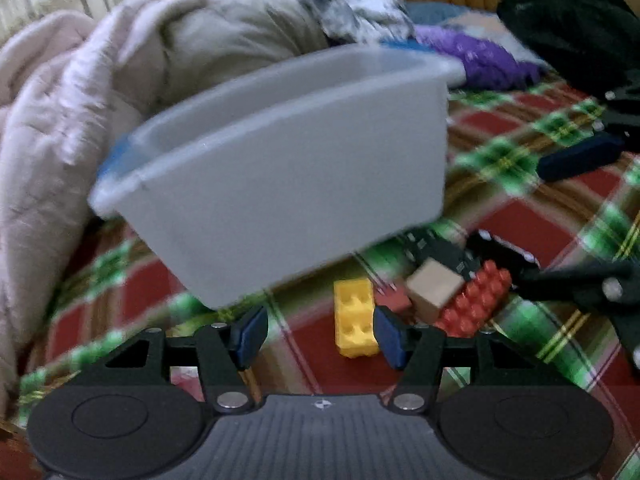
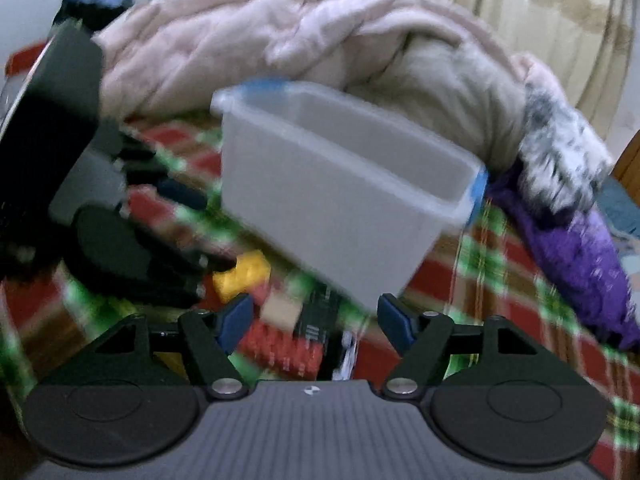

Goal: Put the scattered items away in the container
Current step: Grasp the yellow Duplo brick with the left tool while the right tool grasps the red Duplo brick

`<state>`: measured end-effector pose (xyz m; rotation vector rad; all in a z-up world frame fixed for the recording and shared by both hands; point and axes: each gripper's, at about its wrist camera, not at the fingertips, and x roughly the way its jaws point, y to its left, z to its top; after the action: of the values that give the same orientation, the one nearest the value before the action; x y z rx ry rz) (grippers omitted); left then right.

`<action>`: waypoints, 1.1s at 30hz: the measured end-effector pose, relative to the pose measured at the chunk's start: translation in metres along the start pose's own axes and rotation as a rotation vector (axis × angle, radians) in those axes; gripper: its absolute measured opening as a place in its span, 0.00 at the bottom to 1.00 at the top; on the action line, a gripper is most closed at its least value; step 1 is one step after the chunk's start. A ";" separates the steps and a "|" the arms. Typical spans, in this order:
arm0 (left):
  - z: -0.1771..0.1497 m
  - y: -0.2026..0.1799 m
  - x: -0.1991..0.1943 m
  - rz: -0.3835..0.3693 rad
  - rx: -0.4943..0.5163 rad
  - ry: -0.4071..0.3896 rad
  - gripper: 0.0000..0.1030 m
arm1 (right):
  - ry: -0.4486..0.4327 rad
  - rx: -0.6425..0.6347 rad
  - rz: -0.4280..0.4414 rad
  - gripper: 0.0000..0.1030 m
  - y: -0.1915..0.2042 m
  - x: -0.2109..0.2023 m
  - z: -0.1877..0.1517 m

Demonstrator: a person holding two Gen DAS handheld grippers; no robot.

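Observation:
A translucent white container (image 1: 280, 176) with blue clips stands on the plaid bedspread; it also shows in the right wrist view (image 2: 332, 200). In front of it lie a yellow brick (image 1: 354, 322), a tan wooden block (image 1: 434, 288), a red studded brick (image 1: 476, 300) and a black circuit board (image 1: 444, 252). My left gripper (image 1: 318, 332) is open and empty just before the yellow brick. My right gripper (image 2: 316, 322) is open and empty above the tan block (image 2: 282, 310), red brick (image 2: 286, 346) and yellow brick (image 2: 242, 274). The other gripper (image 2: 108, 248) shows at left.
A pink and beige blanket heap (image 1: 100, 100) lies behind and left of the container. A purple fluffy cloth (image 1: 480, 56) and black fabric (image 1: 568, 28) lie at the back right. The right gripper's fingers (image 1: 580, 156) reach in from the right.

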<state>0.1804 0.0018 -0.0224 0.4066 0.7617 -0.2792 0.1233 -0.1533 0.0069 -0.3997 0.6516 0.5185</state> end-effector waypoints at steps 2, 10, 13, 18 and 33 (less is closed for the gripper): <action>-0.002 0.000 0.009 0.019 -0.012 0.004 0.59 | 0.013 -0.025 0.026 0.70 0.002 0.004 -0.010; -0.001 0.006 0.035 -0.028 -0.095 0.054 0.47 | -0.011 -0.090 0.165 0.70 0.009 0.026 -0.022; -0.003 0.007 0.032 -0.086 -0.101 0.068 0.31 | -0.024 -0.173 0.188 0.70 0.015 0.036 -0.017; -0.012 0.010 0.026 -0.155 -0.076 0.074 0.30 | 0.032 -0.238 0.248 0.68 0.014 0.064 -0.007; -0.008 0.006 0.022 -0.218 -0.138 0.065 0.30 | 0.175 -0.079 0.243 0.30 0.022 0.071 -0.009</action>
<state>0.1931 0.0088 -0.0414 0.2028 0.8856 -0.4169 0.1547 -0.1166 -0.0509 -0.4462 0.8566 0.7481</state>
